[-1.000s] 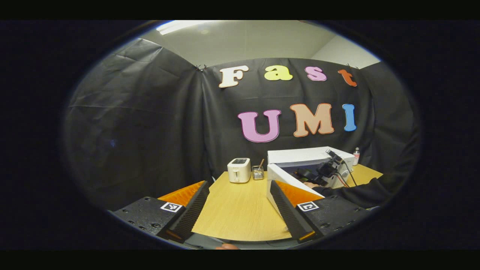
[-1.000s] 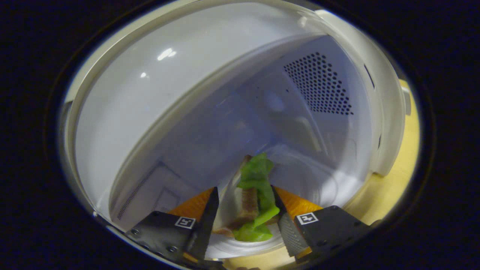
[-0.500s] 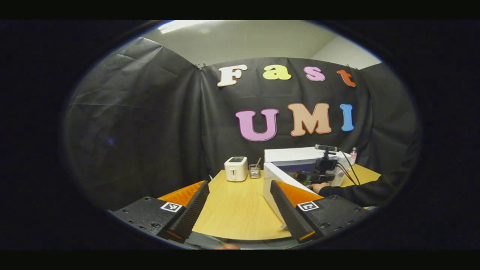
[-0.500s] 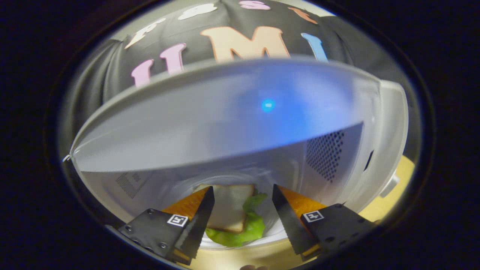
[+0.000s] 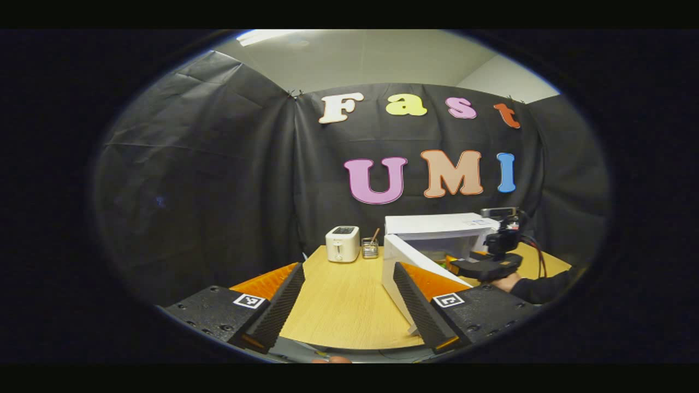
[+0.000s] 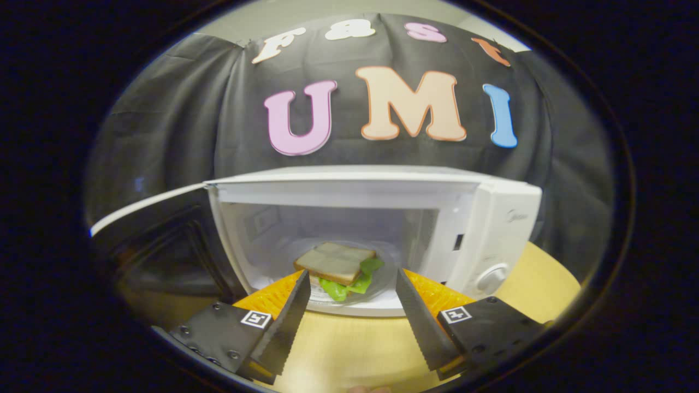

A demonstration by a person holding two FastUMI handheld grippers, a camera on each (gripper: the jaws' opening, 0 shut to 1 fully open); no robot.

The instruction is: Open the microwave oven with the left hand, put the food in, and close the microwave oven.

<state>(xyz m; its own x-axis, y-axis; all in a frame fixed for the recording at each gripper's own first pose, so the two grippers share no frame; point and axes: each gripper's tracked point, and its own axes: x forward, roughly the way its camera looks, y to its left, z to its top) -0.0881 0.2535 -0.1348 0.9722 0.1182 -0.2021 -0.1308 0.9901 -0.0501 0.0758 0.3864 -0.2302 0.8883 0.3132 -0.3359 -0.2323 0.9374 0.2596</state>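
The right tool [image 6: 352, 305], fingers spread and holding nothing, has backed out of the microwave [image 6: 377, 234] to low centre of its frame. A second ago it was inside, clamping the sandwich [image 6: 339, 266], which now lies on the glass plate in the cavity. Only closing the door [image 5: 407, 273] seems left. The left tool [image 5: 347, 305] stays open over the worktop [image 5: 344, 305].

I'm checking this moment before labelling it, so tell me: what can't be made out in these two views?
- Sandwich filling below the lettuce: right gripper view, covered by the top bread slice.
- Microwave door's outer face: right gripper view, door swung open edge-on at left.
- Contents of the small glass jar beside the toaster: left gripper view, too small.
- Right gripper finger opening: left gripper view, too far; right gripper view shows them apart.
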